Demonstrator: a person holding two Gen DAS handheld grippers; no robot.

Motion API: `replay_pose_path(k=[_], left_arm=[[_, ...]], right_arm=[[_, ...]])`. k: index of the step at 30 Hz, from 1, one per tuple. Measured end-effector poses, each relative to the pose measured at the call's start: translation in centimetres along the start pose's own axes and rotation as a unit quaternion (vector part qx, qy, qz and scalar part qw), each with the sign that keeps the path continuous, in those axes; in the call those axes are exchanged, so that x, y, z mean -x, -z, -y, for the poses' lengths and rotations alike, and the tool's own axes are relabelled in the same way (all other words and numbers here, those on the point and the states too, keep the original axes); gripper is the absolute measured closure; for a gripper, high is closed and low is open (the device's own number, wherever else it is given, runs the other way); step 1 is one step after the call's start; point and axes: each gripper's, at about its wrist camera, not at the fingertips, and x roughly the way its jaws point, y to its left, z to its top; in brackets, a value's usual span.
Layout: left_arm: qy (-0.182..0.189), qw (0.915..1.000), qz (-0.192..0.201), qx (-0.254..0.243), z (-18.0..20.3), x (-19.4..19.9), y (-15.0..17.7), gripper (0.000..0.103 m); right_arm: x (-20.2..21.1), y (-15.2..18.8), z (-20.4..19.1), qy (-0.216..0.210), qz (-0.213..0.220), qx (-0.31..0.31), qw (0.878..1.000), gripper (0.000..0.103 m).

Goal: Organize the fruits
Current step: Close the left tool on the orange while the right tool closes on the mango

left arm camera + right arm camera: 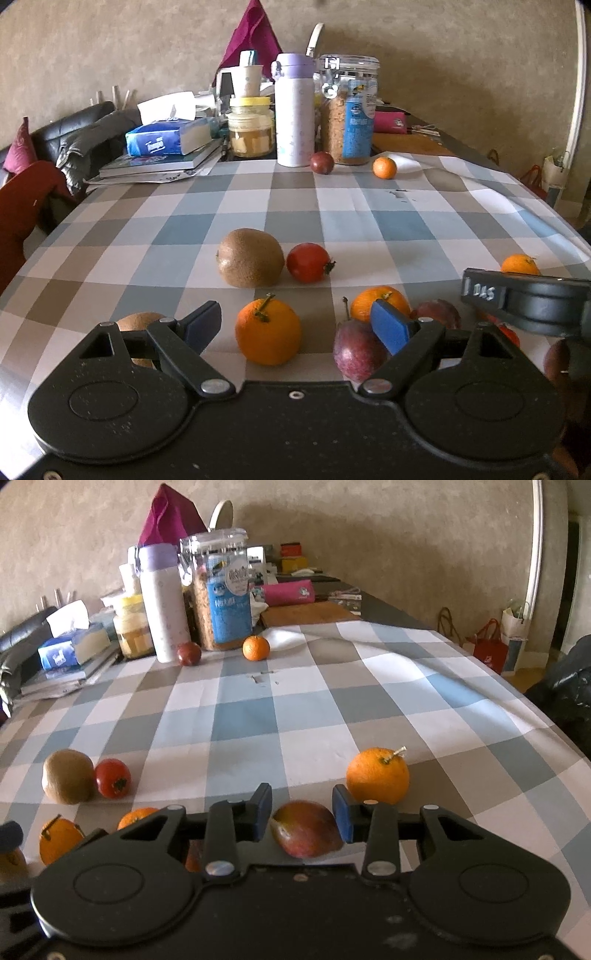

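- Sorting partly done: near cluster of oranges (pixel 268 331), plums (pixel 357 349) and kiwi (pixel 250 257) with tomato (pixel 308 262); far plum (pixel 189 653) and mandarin (pixel 256 648) left by the jars.
- Right claw (pixel 302 818) half-wide, straddling a reddish fruit (pixel 304 832); pads just beside it, contact unclear.
- Left claw (pixel 295 325) wide, empty, orange between its fingers.

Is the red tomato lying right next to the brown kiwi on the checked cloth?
Yes, the tomato sits close against the right side of the kiwi on the checked tablecloth, with hardly any gap between them.
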Motion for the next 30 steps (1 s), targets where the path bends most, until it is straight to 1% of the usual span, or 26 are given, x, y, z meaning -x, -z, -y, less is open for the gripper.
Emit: replay_pose_path(k=[2,4,8,10,11,12,13,16,18,20,23,25,26,30], left_arm=[[-0.004,1.0000,0.002,-0.003,0.1,0.0,0.1,0.014],[0.000,1.0000,-0.002,0.005,-0.1,-0.1,0.0,0.014],[0.017,0.9992,-0.016,0.031,-1.0,-0.4,-0.1,0.014],[0.020,0.9986,-0.020,0.045,-1.4,-0.5,-0.2,0.015],[0.019,0.9982,-0.022,0.053,-1.7,-0.5,-0.2,0.017],[0.018,0.9976,-0.023,0.063,-2.0,-0.5,-0.3,0.023],[0.018,0.9970,-0.024,0.072,-2.3,-0.6,-0.3,0.025],[0.023,0.9946,-0.032,0.097,-3.1,-0.9,-0.4,0.025],[0.027,0.9934,-0.039,0.105,-3.4,-1.2,-0.4,0.027],[0.030,0.9929,-0.040,0.108,-3.4,-1.3,-0.3,0.027],[0.033,0.9932,-0.038,0.105,-3.3,-1.4,-0.3,0.028],[0.038,0.9935,-0.037,0.101,-3.1,-1.3,-0.2,0.030],[0.042,0.9937,-0.036,0.097,-2.9,-1.2,-0.2,0.031],[0.038,0.9951,-0.029,0.086,-2.5,-0.9,-0.1,0.033]], right_arm=[[-0.1,0.2,-0.4,0.006,0.000,0.015,1.000,0.064],[-0.1,0.2,-0.6,0.013,0.004,0.024,1.000,0.064],[0.2,0.1,-0.5,0.004,0.001,0.029,1.000,0.064],[0.5,0.1,-0.5,-0.004,0.005,0.025,1.000,0.064],[0.6,0.0,-0.3,-0.008,0.008,0.023,1.000,0.064],[0.8,0.0,-0.2,-0.012,0.014,0.018,1.000,0.064],[1.1,-0.1,0.0,-0.014,0.022,0.011,1.000,0.064],[1.5,-0.4,0.7,-0.018,0.035,-0.013,0.999,0.064],[1.4,-0.6,1.3,-0.016,0.032,-0.032,0.999,0.064],[0.9,-0.8,1.9,-0.012,0.017,-0.049,0.999,0.070],[0.3,-1.0,2.8,-0.032,-0.007,-0.079,0.996,0.071],[0.2,-1.0,3.2,-0.038,-0.014,-0.093,0.995,0.071],[0.2,-0.9,3.3,-0.038,-0.014,-0.095,0.995,0.071],[0.8,-0.8,3.0,-0.037,0.005,-0.087,0.996,0.071]])
